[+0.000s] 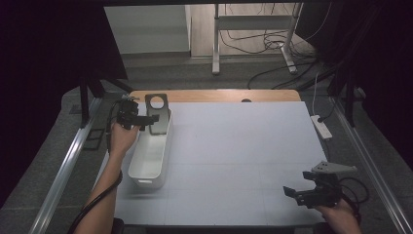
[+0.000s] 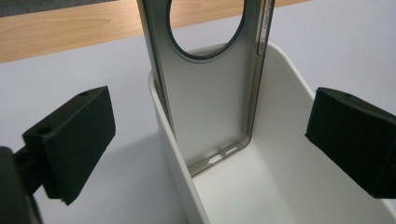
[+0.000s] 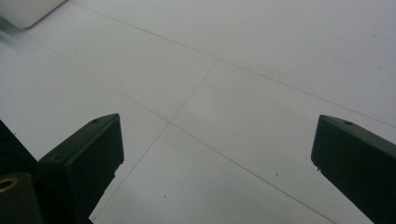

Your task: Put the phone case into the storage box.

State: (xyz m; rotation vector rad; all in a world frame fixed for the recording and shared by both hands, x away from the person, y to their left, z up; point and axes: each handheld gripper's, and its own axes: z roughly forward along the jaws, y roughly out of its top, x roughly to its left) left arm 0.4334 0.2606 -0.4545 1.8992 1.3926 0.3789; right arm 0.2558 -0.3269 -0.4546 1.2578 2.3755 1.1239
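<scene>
Phone case (image 2: 210, 93) upright in bin (image 2: 289, 177), left gripper (image 2: 205, 140) level, jaws wide apart

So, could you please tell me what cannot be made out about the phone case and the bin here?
- Phone case: top edge cut off by the left gripper view's upper edge.
- White bin: floor under the case is hidden by its near wall in the high view.
- Case details are too small in the high view.
</scene>
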